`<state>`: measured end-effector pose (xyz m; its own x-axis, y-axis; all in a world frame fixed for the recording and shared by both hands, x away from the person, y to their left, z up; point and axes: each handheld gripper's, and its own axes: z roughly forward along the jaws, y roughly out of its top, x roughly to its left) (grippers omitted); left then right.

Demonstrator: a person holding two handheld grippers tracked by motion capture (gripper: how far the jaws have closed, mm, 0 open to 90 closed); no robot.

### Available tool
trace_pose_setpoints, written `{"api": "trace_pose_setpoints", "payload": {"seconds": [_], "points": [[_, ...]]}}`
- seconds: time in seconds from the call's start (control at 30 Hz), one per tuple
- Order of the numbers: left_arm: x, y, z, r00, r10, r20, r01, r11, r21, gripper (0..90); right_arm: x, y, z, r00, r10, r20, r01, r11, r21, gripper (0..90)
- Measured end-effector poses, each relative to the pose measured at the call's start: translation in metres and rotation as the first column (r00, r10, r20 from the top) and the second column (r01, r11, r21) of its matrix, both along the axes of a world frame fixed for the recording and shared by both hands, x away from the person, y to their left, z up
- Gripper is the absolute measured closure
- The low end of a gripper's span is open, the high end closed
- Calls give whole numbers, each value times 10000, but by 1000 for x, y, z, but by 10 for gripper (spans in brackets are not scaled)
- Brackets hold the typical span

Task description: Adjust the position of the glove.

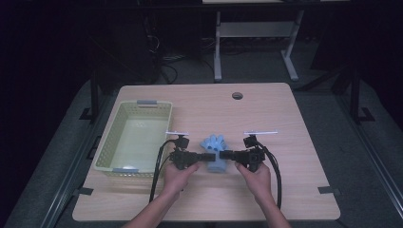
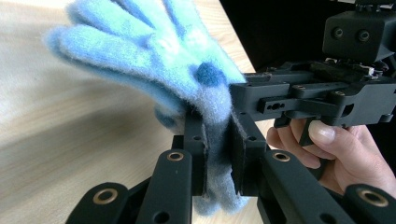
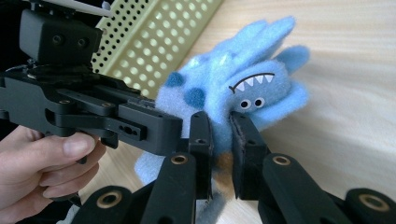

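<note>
A fuzzy light-blue glove [image 1: 215, 151] with dark-blue spots and a cartoon toothy face [image 3: 252, 91] hangs just above the wooden table [image 1: 266, 109], held from both sides. My left gripper [image 1: 207, 156] is shut on the glove's cuff edge [image 2: 217, 140]; the fabric is pinched flat between its black jaws. From the opposite side my right gripper [image 1: 223, 154] is shut on the glove [image 3: 219, 140] too, its pads squeezing the material below the face. The glove's fingers [image 2: 121, 42] point away towards the table's far side.
A pale green perforated plastic basket [image 1: 110, 142], with nothing in it, stands on the table's left part, close to my left hand. A round cable hole [image 1: 237, 95] lies near the far edge. Bare wood stretches to the right and in front.
</note>
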<state>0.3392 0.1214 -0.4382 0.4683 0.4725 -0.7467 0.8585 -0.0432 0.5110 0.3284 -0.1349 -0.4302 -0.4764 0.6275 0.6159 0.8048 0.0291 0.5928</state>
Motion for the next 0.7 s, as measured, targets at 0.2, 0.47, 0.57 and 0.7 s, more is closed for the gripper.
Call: {"api": "trace_pose_setpoints", "payload": {"seconds": [0.2, 0.47, 0.57, 0.7], "points": [[1, 9, 11, 9998, -71, 198, 73, 9999, -114, 784, 3, 7, 14, 9997, 163, 207, -163, 9999, 20, 803], [2, 18, 23, 9996, 37, 280, -27, 9994, -355, 784, 8, 15, 29, 9981, 484, 372, -485, 9988, 4, 803], [1, 21, 26, 9994, 77, 331, -64, 9993, -375, 784, 9, 16, 32, 9978, 507, 436, -508, 9987, 5, 803], [1, 25, 32, 9992, 102, 388, -86, 9991, -418, 784, 10, 20, 39, 9968, 593, 543, -599, 9982, 84, 803]]}}
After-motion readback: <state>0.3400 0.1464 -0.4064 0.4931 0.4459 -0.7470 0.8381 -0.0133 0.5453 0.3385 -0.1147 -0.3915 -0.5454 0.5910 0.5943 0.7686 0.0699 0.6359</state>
